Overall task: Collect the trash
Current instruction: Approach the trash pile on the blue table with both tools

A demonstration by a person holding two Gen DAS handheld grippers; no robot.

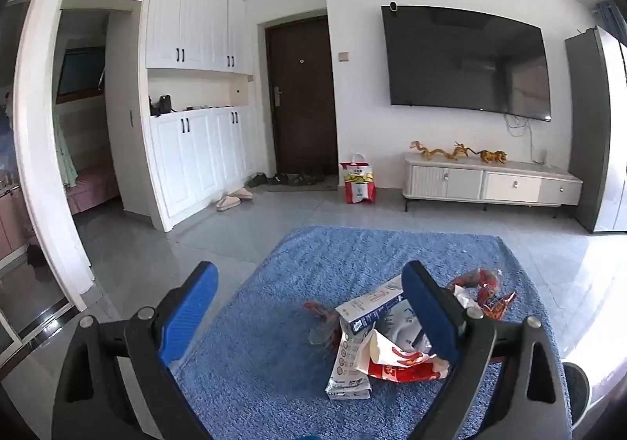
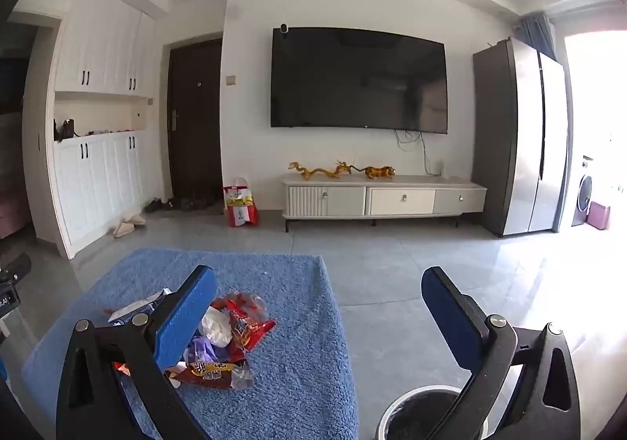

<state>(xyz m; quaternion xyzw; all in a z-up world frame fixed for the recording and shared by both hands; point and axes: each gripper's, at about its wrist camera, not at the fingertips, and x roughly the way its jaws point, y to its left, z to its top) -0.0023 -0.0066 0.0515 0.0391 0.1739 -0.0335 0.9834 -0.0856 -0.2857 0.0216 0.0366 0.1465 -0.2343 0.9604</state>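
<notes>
The left gripper [image 1: 309, 306] hangs above a blue rug [image 1: 313, 252] with its jaws spread wide and nothing between the pads. In its view the trash sits low, at about five o'clock from the frame's centre: a flattened white carton [image 1: 352, 334] lying lengthwise, a torn red-and-white wrapper [image 1: 399, 361] against its right side, and a crinkled red wrapper [image 1: 490, 291] a little farther off at four o'clock. The gripper's right finger crosses in front of the pile; whether it touches anything cannot be told.

The right gripper [image 2: 319, 306] is likewise wide apart and holds nothing. From its camera the heap lies at seven o'clock — a red snack bag [image 2: 247, 318], a crumpled white tissue [image 2: 215, 326] and a brown printed wrapper [image 2: 219, 373] — partly hidden behind its left finger. A round bin [image 2: 415, 397] (white rim, dark inside) stands on the grey tiles at five o'clock, just off the rug's right edge.

Across the room at twelve o'clock, a dark television [image 2: 358, 79] hangs above a low white cabinet [image 2: 384, 197].
</notes>
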